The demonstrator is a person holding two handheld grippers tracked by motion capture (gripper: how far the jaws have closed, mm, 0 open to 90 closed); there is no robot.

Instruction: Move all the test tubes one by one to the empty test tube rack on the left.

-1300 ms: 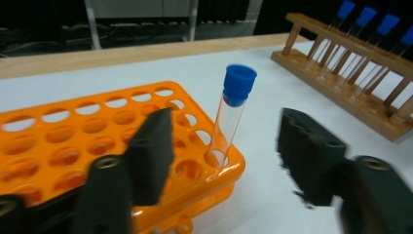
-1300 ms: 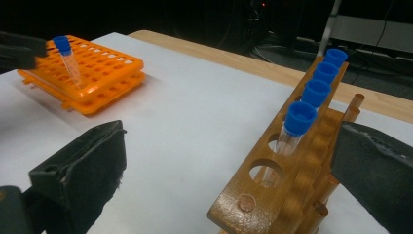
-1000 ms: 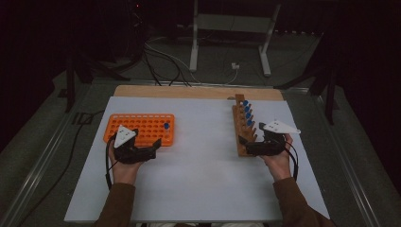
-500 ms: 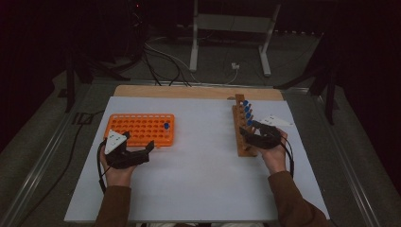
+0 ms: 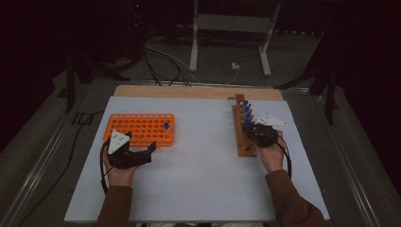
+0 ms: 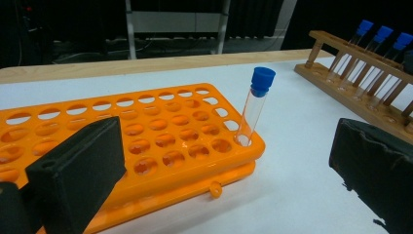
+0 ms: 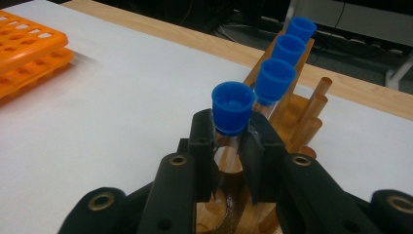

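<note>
**Blue-capped tube pinched while sitting in the wooden rack**

The blue-capped tube (image 7: 233, 113) was the nearest one in the wooden rack (image 5: 242, 142) on the right side of the white table (image 5: 198, 179), and the right gripper (image 7: 230, 146) had just finished closing on it. Both pads were squeezing the glass right under the cap. The tube's lower part was hidden behind the jaws, so I couldn't tell how deep it sat in its hole. Three more capped tubes (image 7: 275, 80) stood behind it in the same row, the far ones partly blocked by the front ones.

The orange rack (image 5: 142, 128) was over on the left, cut off at the edge in the left gripper view. It had one capped tube (image 6: 255, 105) standing upright in a corner hole.

The left gripper (image 5: 135, 155) sat just in front of that orange rack with its jaws wide apart and nothing between them. In its own view the two jaws were cropped at the frame edges.

From the high view the tubes were tiny and the room behind the table was mostly dark.
</note>
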